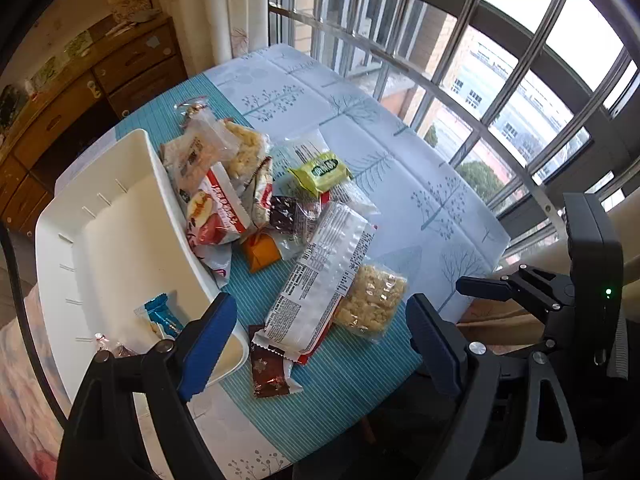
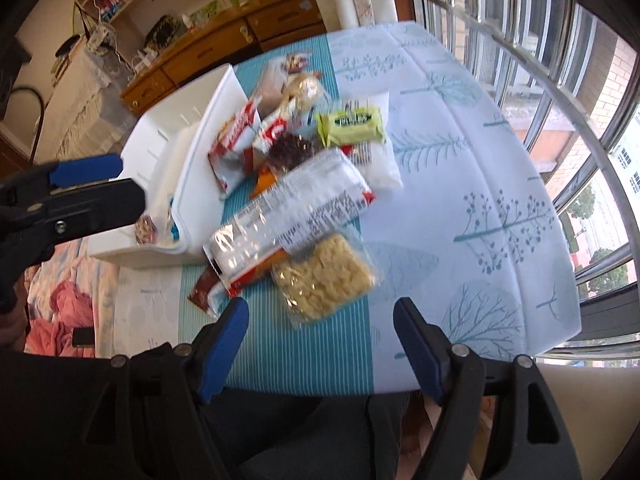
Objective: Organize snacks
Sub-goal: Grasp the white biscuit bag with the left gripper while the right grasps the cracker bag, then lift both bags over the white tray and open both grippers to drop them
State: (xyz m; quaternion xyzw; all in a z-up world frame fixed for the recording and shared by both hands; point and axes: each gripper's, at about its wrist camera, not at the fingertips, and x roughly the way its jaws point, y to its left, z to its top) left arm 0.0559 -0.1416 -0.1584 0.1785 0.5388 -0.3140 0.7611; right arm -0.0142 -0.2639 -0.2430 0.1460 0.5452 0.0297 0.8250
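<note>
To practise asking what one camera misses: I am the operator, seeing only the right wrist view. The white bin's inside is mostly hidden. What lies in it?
Observer: From the left wrist view, in the white bin I see a blue-wrapped snack and a small clear-wrapped sweet, at its near end.
Operator: And the brown packet under the long white one?
Observer: The brown packet lies flat on the cloth, its far end tucked under the long white packet.
Operator: Is the left hand-held gripper holding anything?
Observer: No; the left hand-held gripper is open above the packets, gripping nothing.
</note>
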